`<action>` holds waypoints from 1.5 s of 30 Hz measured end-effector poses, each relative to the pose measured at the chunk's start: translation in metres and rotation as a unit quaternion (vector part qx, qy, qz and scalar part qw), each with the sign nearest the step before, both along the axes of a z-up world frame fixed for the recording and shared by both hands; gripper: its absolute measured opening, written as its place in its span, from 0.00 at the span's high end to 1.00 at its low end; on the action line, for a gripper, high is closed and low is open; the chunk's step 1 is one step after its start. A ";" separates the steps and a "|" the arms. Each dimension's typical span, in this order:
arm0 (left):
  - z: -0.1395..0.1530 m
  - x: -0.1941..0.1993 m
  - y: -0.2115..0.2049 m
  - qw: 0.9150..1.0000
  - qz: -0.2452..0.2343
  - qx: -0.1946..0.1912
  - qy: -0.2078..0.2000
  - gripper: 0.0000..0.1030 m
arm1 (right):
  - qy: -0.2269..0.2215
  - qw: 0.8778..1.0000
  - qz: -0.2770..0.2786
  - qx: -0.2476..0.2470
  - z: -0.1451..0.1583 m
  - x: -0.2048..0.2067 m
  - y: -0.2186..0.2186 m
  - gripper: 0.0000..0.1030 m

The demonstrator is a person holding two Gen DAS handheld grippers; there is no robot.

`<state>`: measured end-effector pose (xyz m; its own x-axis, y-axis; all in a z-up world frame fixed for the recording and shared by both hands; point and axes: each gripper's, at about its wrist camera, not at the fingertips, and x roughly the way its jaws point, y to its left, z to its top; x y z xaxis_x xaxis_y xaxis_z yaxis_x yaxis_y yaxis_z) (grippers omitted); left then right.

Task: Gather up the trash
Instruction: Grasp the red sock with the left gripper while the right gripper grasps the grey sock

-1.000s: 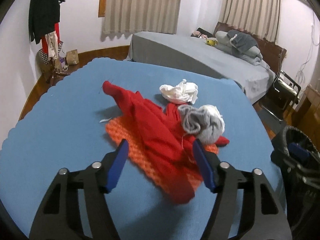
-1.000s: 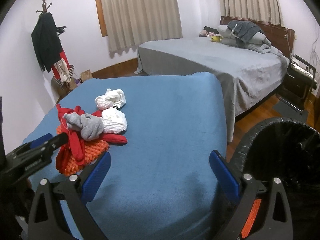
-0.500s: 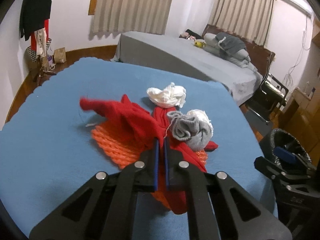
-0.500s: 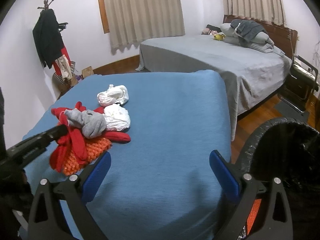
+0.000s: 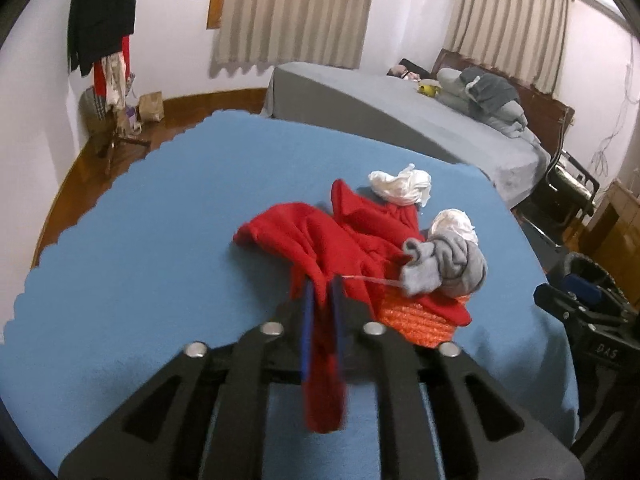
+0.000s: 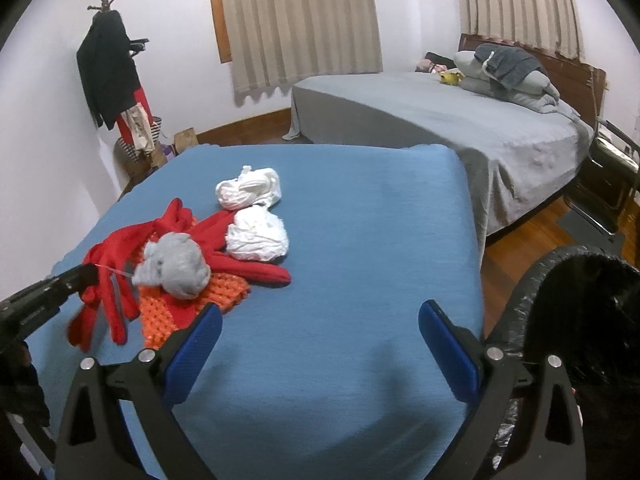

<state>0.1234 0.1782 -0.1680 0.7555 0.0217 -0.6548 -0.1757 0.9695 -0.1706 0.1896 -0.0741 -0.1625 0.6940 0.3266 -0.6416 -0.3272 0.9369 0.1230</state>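
A pile of scraps lies on the blue table cover [image 5: 160, 240]: a red cloth [image 5: 320, 240], an orange knit piece [image 5: 412, 316], a grey sock bundle [image 5: 452, 268] and two white wads [image 5: 404, 188] [image 6: 258, 236]. My left gripper [image 5: 320, 296] is shut on the red cloth and lifts its near end; a strip hangs between the fingers. It shows at the left in the right wrist view [image 6: 86, 276]. My right gripper [image 6: 320, 340] is open and empty over the table's near right part, beside the black-lined trash bin [image 6: 580, 300].
A grey bed [image 6: 440, 120] with pillows stands behind the table. A coat rack [image 6: 112, 80] with clothes stands at the left wall. A chair [image 6: 612, 176] is at the right, on the wooden floor.
My left gripper closed on the red cloth and has pulled it up and toward me, bunching the pile. The right gripper stayed open, nearly still.
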 end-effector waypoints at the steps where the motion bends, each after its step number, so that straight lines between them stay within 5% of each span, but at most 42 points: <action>1: 0.000 0.001 0.001 1.000 0.003 -0.004 0.000 0.65 | 0.000 1.000 0.001 -0.001 0.000 0.000 0.001 0.06; 2: -0.001 0.002 0.002 1.000 0.006 -0.004 -0.002 0.51 | -0.001 1.000 0.003 -0.002 0.000 0.000 0.003 0.06; 5: -0.002 0.007 0.006 1.000 0.013 -0.003 -0.003 0.38 | -0.003 1.000 0.005 -0.004 0.002 0.000 0.006 0.06; 16: -0.013 0.040 0.028 0.999 0.033 -0.011 0.017 0.31 | -0.003 1.000 0.008 -0.011 0.002 0.000 0.013 0.06; 18: -0.019 0.046 0.028 0.999 0.029 -0.007 0.033 0.33 | -0.003 1.000 0.011 -0.012 0.003 0.001 0.016 0.06; 23: -0.027 0.046 0.035 0.998 0.015 -0.039 0.038 0.81 | -0.006 1.000 0.020 -0.009 0.008 0.003 0.025 0.06; 25: -0.024 0.042 0.038 0.999 0.012 -0.038 0.031 0.89 | -0.009 1.000 0.025 -0.007 0.010 0.004 0.031 0.06; 37: -0.003 0.014 0.056 1.000 0.013 -0.024 0.006 0.90 | -0.002 0.997 0.070 0.011 0.012 0.013 0.076 0.15; 45: -0.011 0.006 0.061 0.999 0.019 -0.024 0.016 0.90 | 0.036 0.995 0.095 0.005 -0.007 0.020 0.101 0.34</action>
<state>0.1289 0.2397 -0.1792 0.7336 0.0189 -0.6793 -0.2190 0.9528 -0.2101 0.2100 0.0268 -0.1696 0.5715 0.4537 -0.6838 -0.4885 0.8577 0.1608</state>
